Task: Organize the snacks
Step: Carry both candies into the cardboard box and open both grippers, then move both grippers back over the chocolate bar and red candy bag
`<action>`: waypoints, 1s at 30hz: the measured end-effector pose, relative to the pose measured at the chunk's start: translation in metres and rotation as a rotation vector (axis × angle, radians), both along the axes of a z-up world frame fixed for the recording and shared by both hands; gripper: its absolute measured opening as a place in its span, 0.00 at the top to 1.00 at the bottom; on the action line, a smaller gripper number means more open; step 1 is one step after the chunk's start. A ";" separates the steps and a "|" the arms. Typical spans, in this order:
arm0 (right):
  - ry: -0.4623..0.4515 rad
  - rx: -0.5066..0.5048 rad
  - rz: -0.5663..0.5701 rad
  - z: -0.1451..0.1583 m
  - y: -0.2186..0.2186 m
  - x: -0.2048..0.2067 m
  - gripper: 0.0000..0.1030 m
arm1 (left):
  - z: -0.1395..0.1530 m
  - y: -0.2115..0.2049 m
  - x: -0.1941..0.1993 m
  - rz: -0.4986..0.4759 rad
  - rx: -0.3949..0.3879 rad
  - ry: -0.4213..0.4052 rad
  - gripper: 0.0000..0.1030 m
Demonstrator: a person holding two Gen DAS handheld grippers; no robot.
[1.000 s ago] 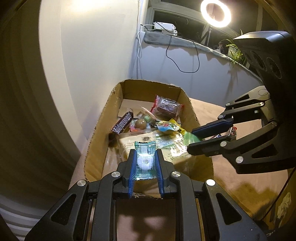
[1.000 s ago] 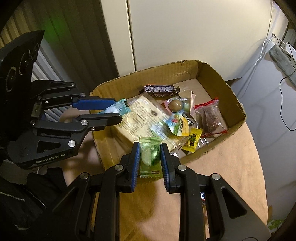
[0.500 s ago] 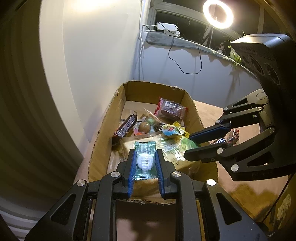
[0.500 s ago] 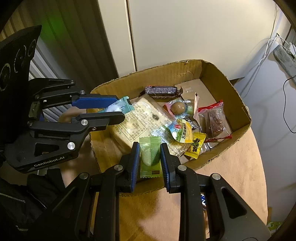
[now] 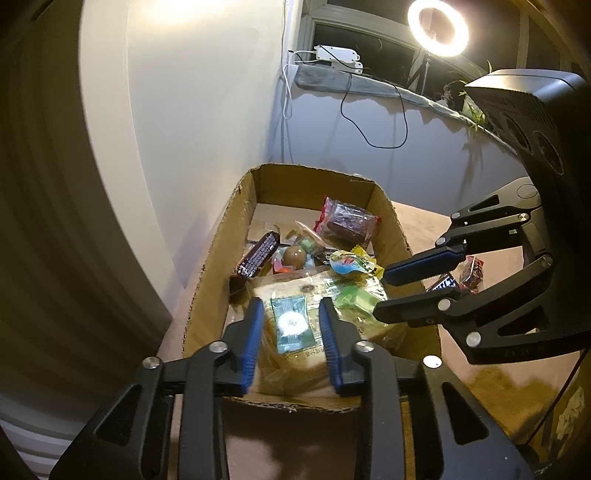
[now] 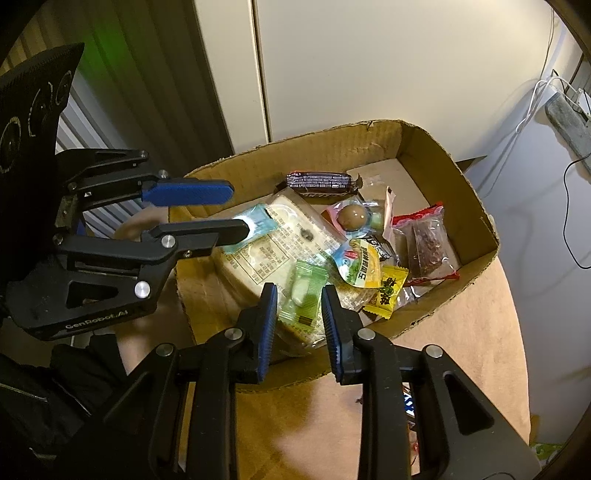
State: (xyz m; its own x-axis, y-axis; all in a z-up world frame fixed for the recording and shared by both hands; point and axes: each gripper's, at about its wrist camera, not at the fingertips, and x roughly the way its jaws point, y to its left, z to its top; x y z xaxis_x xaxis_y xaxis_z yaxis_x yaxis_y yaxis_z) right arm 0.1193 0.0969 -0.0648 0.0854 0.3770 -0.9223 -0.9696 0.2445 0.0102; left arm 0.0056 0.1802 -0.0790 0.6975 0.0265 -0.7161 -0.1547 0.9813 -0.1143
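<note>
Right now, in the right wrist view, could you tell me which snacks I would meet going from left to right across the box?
Pale blue packet → green packet → yellow sachet → red-edged clear packet.

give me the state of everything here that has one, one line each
left gripper: jaws just opened, blue-wrapped candy loose between them
right gripper: jaws just opened, green-wrapped candy loose between them
brown cardboard box: open-topped, holding snacks
clear-wrapped sandwich bread: sealed, under both candies
white ring light: on
</note>
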 end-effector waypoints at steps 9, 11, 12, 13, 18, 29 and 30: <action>-0.050 0.003 0.003 0.005 -0.006 -0.002 0.33 | 0.002 0.000 0.001 0.013 0.018 -0.008 0.42; -0.057 0.003 0.001 0.006 -0.008 -0.001 0.33 | 0.002 -0.001 0.001 0.012 0.019 -0.008 0.41; -0.059 0.003 -0.001 0.007 -0.009 -0.001 0.32 | 0.003 -0.002 0.002 0.010 0.019 -0.008 0.41; -0.063 0.004 -0.005 0.007 -0.011 -0.001 0.32 | 0.003 -0.002 0.001 0.010 0.020 -0.008 0.41; -0.079 0.022 -0.037 0.010 -0.022 0.004 0.31 | 0.005 -0.004 0.001 0.016 0.013 -0.013 0.41; -0.063 0.080 -0.162 0.020 -0.069 0.035 0.31 | 0.011 -0.022 0.003 -0.004 0.005 -0.025 0.41; -0.064 0.080 -0.172 0.020 -0.073 0.037 0.31 | 0.012 -0.026 0.003 -0.011 0.005 -0.027 0.41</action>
